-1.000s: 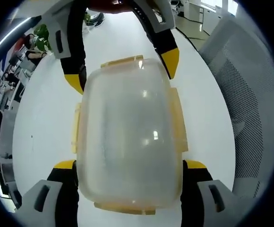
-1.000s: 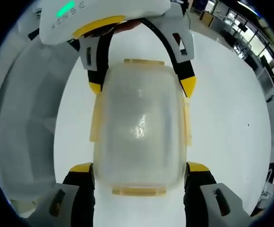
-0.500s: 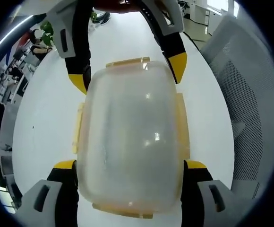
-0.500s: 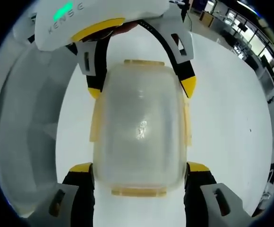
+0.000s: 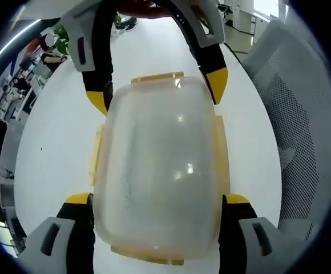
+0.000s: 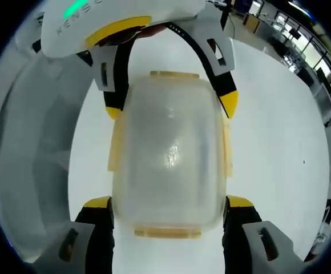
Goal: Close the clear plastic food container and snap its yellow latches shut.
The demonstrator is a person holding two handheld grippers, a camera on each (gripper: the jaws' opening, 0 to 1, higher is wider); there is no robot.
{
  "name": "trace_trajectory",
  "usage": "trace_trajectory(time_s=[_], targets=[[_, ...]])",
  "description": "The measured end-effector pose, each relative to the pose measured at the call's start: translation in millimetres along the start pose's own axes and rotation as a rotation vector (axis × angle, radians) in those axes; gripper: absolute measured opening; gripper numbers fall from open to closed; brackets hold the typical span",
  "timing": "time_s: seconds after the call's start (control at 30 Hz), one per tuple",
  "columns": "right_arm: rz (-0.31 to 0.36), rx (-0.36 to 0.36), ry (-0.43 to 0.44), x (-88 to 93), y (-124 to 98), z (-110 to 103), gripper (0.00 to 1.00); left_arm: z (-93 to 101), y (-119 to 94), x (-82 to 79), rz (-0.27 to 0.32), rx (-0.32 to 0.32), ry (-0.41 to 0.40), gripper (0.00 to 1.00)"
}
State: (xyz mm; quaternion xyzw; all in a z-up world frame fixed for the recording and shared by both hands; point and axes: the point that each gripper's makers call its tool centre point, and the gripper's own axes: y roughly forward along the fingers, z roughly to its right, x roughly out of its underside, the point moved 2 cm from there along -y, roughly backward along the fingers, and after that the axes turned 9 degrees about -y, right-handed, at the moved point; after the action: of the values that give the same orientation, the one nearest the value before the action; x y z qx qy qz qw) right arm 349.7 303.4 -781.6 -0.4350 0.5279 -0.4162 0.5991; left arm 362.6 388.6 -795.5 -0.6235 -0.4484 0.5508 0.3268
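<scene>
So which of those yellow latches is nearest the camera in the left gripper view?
The end latch at the bottom edge of the clear container, between that gripper's own jaws; the others sit along the sides and far end.

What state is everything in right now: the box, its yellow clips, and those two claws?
Clear plastic container: lid on, resting on the white table.
Yellow latches: sticking outward from the sides and ends, apparently not snapped down.
Left claw: jaws wide, straddling the container's near end.
Right claw: jaws wide, straddling the opposite end.
Mesh chair: standing beside the table, unoccupied.
</scene>
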Motion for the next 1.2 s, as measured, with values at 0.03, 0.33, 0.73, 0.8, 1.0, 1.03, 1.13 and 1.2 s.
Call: trace_trajectory(time_s=[0.03, 0.33, 0.73, 0.8, 1.0, 1.03, 1.13, 1.2], targets=[[-0.001, 0.0, 0.0, -0.7, 0.2, -0.3, 0.78, 0.4, -0.6, 0.4, 0.0, 0.0, -0.001, 0.91], [-0.004, -0.005, -0.004, -6.7, 3.8, -1.6, 0.79, 1.6, -1.9, 6.6, -0.003, -0.004, -0.01, 0.91], [-0.015, -0.007, -0.003, -9.2, 6.2, -1.4, 0.79, 1.0, -2.4, 8.8, -0.009, -0.006, -0.013, 0.91], [-0.015, -0.008, -0.004, -9.2, 6.6, -1.2, 0.79, 1.0, -1.8, 9.0, -0.008, -0.005, -0.014, 0.91], [-0.002, -0.006, -0.001, -10.0, 6.7, 0.1, 0.79, -1.3, 0.2, 9.9, -0.019, -0.014, -0.015, 0.92], [0.004, -0.003, 0.004, -10.7, 6.8, 0.7, 0.79, -1.8, 0.4, 10.0, -0.02, -0.016, -0.014, 0.92], [0.0, -0.005, 0.004, -11.6, 6.8, 0.9, 0.79, -2.9, 0.5, 11.0, -0.027, -0.021, -0.011, 0.92], [-0.008, -0.01, 0.001, -12.0, 7.4, 1.1, 0.79, -2.8, -0.1, 10.7, -0.025, -0.019, -0.011, 0.92]])
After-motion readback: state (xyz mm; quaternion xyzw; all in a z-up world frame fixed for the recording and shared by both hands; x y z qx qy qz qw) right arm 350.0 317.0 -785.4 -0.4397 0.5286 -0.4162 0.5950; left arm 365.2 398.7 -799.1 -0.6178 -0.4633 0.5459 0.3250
